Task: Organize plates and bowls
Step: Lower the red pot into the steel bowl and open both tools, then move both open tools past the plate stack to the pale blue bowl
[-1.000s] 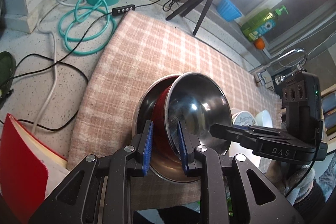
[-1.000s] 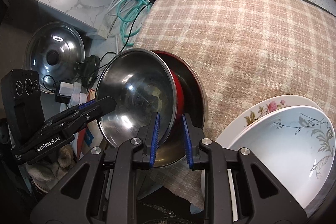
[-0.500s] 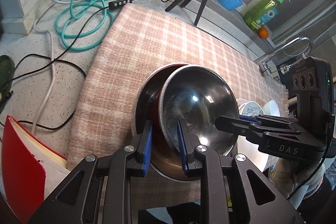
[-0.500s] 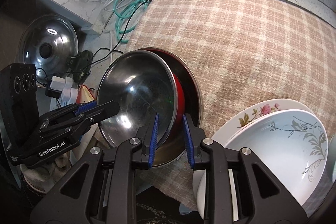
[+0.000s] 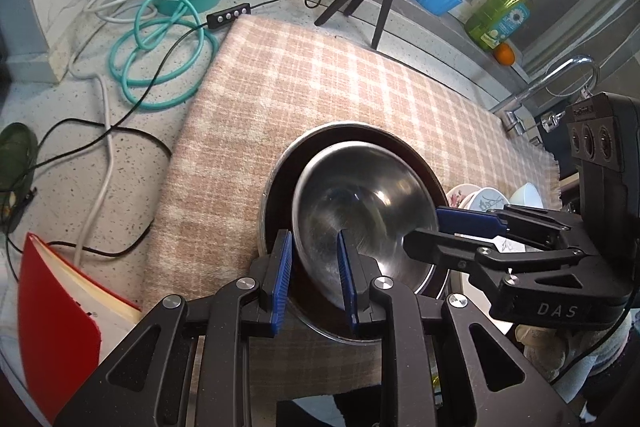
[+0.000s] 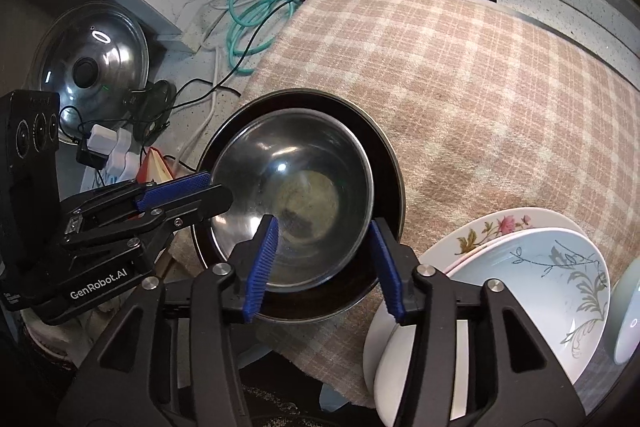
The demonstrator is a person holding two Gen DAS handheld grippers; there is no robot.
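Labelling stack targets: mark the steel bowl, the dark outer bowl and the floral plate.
steel bowl (image 6: pixel 296 187), right wrist view, inner floor.
dark outer bowl (image 6: pixel 390 163), right wrist view, right rim.
floral plate (image 6: pixel 492 227), right wrist view, rim by the pink flower.

- A shiny steel bowl sits upright, nested inside a wider, dark-lined bowl with a steel rim; both rest near the front edge of the plaid cloth.
- Just to their right stands a stack of crockery: a white bowl with grey leaf sprigs lies on a pink-flowered plate.
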